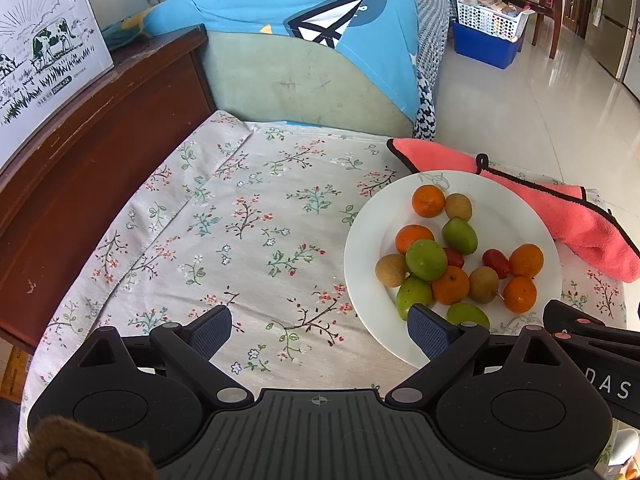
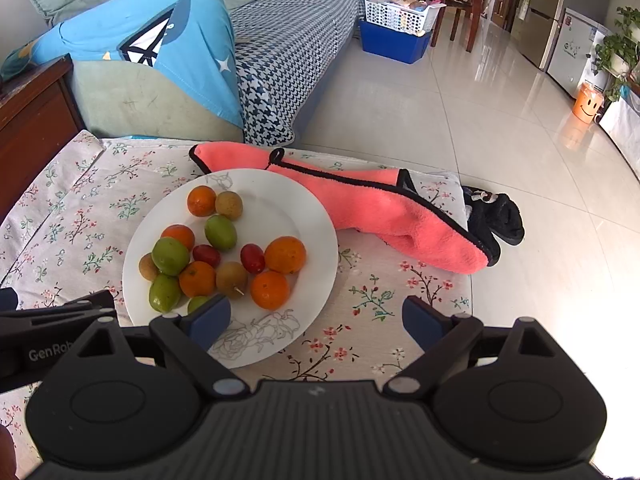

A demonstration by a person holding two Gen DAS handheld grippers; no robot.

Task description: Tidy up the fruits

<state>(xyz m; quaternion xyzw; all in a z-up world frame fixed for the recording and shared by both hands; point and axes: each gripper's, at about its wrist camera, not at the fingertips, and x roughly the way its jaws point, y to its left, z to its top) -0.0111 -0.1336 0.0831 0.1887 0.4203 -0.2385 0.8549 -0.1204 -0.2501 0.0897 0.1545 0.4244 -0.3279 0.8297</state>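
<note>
The white plate (image 2: 316, 216) on the floral cloth (image 1: 224, 216) holds the mixed fruits (image 2: 224, 252); a pink towel (image 2: 372, 204) lies just behind it; left gripper (image 1: 320, 330) and right gripper (image 2: 316, 320) hover near its front rim, both spread wide, empty

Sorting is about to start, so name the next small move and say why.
Probably ease the right gripper forward and left over the nearest orange. Both grippers have jaws open and empty, all the fruit sits mixed on the white plate, and that orange lies at the pile's near edge, free on its right side.
</note>
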